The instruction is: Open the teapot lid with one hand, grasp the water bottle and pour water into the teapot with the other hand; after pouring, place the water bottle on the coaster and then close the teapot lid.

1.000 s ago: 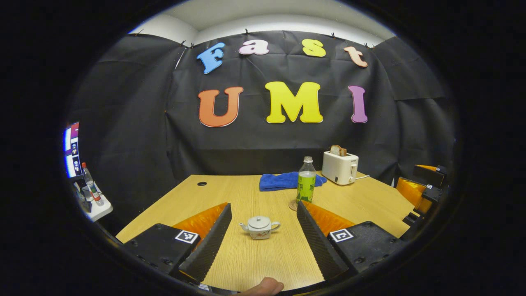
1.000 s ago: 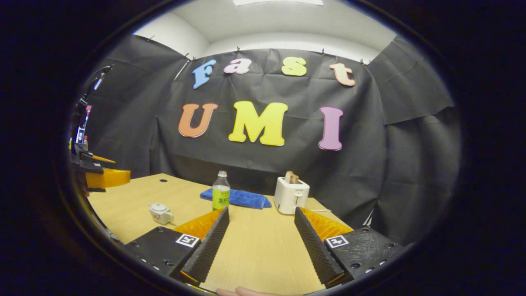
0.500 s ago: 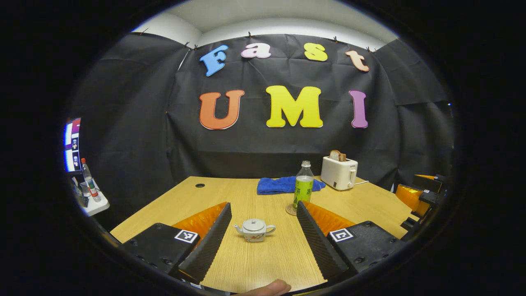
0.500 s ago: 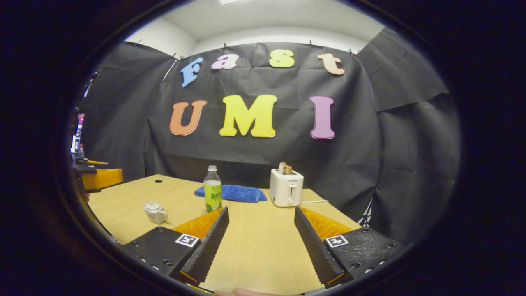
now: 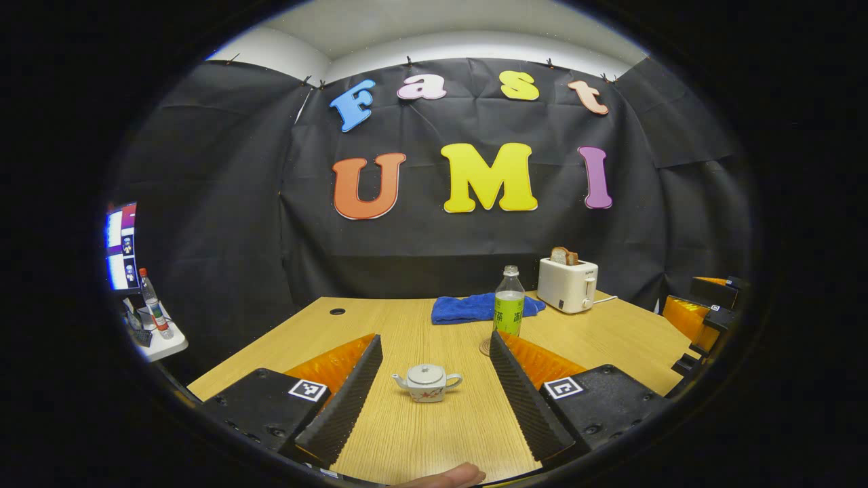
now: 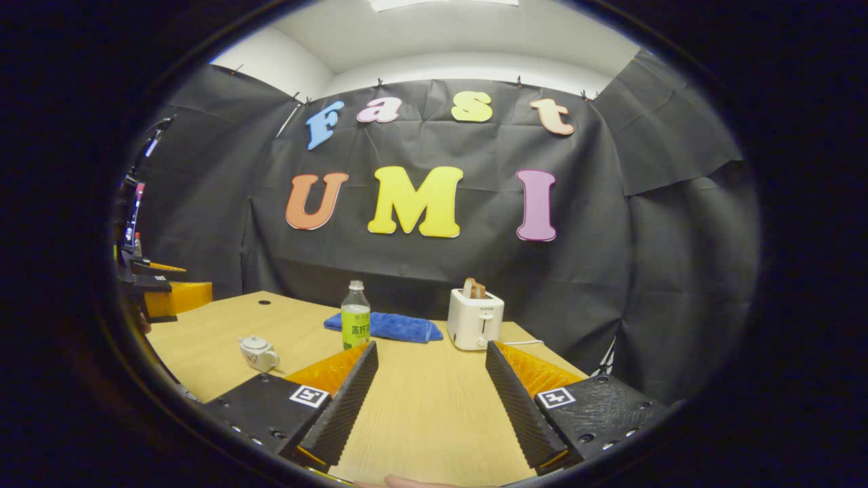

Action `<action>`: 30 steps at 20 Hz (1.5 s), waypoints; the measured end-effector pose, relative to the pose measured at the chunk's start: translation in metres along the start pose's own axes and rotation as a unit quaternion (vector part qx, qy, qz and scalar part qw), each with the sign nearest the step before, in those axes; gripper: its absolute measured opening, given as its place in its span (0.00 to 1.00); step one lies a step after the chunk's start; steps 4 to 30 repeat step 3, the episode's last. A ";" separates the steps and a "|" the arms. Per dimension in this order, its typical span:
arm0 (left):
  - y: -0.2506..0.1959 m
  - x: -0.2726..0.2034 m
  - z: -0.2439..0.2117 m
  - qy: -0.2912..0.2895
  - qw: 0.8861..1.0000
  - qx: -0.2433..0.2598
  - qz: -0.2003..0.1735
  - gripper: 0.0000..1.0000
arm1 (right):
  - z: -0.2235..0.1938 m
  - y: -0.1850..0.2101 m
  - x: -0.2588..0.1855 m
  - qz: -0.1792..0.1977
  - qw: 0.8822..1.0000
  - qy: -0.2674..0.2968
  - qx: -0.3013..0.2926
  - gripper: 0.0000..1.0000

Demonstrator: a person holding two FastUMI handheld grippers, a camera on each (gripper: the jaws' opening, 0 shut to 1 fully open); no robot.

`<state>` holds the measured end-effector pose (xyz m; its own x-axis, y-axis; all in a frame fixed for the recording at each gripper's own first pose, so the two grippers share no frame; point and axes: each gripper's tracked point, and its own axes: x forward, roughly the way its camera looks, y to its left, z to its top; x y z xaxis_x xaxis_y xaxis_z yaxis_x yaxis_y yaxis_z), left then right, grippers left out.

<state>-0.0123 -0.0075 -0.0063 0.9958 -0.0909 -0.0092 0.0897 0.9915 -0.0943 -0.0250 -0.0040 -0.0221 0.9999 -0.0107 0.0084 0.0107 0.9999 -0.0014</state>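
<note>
Left gripper view, left to right: at the far left edge a small white side shelf (image 5: 159, 346) carries a red-capped bottle (image 5: 152, 305), with a lit screen (image 5: 120, 245) above it. The left claw (image 5: 434, 393) stands released, its two fingers wide apart above the wooden table (image 5: 407, 440). Between the fingers, on the table and touching neither, sits the white teapot (image 5: 427, 383) with its lid (image 5: 425, 371) on, spout to the left and handle to the right. Farther and to the right, the water bottle (image 5: 508, 305) with a green label stands upright on a round coaster (image 5: 485, 348), just behind the tip of the right finger. A blue towel (image 5: 468, 308) lies behind the bottle near the far table edge. To its right stands a white toaster (image 5: 567, 285) with a slice of bread (image 5: 563, 255) in its slot. The right claw's body shows at the far right edge.

Right gripper view, left to right: the left claw's body shows at the far left edge, over the table's left end. The teapot (image 6: 259, 352) sits at near left, the water bottle (image 6: 355, 317) farther in, then the towel (image 6: 390, 327) and the toaster (image 6: 477, 318). The right claw (image 6: 428, 400) is released, with bare table (image 6: 420, 420) between its fingers, well apart from the bottle.
</note>
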 end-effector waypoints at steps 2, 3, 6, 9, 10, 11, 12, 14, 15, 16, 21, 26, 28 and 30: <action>0.000 0.002 -0.002 0.004 1.000 -0.004 0.000 1.00 | -0.004 0.001 0.002 0.002 1.000 0.005 -0.001 0.95; 0.001 0.002 -0.002 0.005 1.000 -0.005 0.001 1.00 | -0.004 0.001 0.003 0.002 1.000 0.006 -0.001 0.95; 0.001 0.002 -0.002 0.005 1.000 -0.005 0.001 1.00 | -0.004 0.001 0.003 0.002 1.000 0.006 -0.001 0.95; 0.001 0.002 -0.002 0.005 1.000 -0.005 0.001 1.00 | -0.004 0.001 0.003 0.002 1.000 0.006 -0.001 0.95; 0.001 0.002 -0.002 0.005 1.000 -0.005 0.001 1.00 | -0.004 0.001 0.003 0.002 1.000 0.006 -0.001 0.95; 0.001 0.002 -0.002 0.005 1.000 -0.005 0.001 1.00 | -0.004 0.001 0.003 0.002 1.000 0.006 -0.001 0.95; 0.001 0.002 -0.002 0.005 1.000 -0.005 0.001 1.00 | -0.004 0.001 0.003 0.002 1.000 0.006 -0.001 0.95; 0.001 0.002 -0.002 0.005 1.000 -0.005 0.001 1.00 | -0.004 0.001 0.003 0.002 1.000 0.006 -0.001 0.95; 0.001 0.002 -0.002 0.005 1.000 -0.005 0.001 1.00 | -0.004 0.001 0.003 0.002 1.000 0.006 -0.001 0.95; 0.001 0.002 -0.002 0.005 1.000 -0.005 0.001 1.00 | -0.004 0.001 0.003 0.002 1.000 0.006 -0.001 0.95; 0.001 0.002 -0.002 0.005 1.000 -0.005 0.001 1.00 | -0.004 0.001 0.003 0.002 1.000 0.006 -0.001 0.95; 0.001 0.002 -0.002 0.005 1.000 -0.005 0.001 1.00 | -0.004 0.001 0.003 0.002 1.000 0.006 -0.001 0.95; 0.001 0.002 -0.002 0.005 1.000 -0.005 0.001 1.00 | -0.004 0.001 0.003 0.002 1.000 0.006 -0.001 0.95; 0.001 0.002 -0.002 0.005 1.000 -0.005 0.001 1.00 | -0.004 0.001 0.003 0.002 1.000 0.006 -0.001 0.95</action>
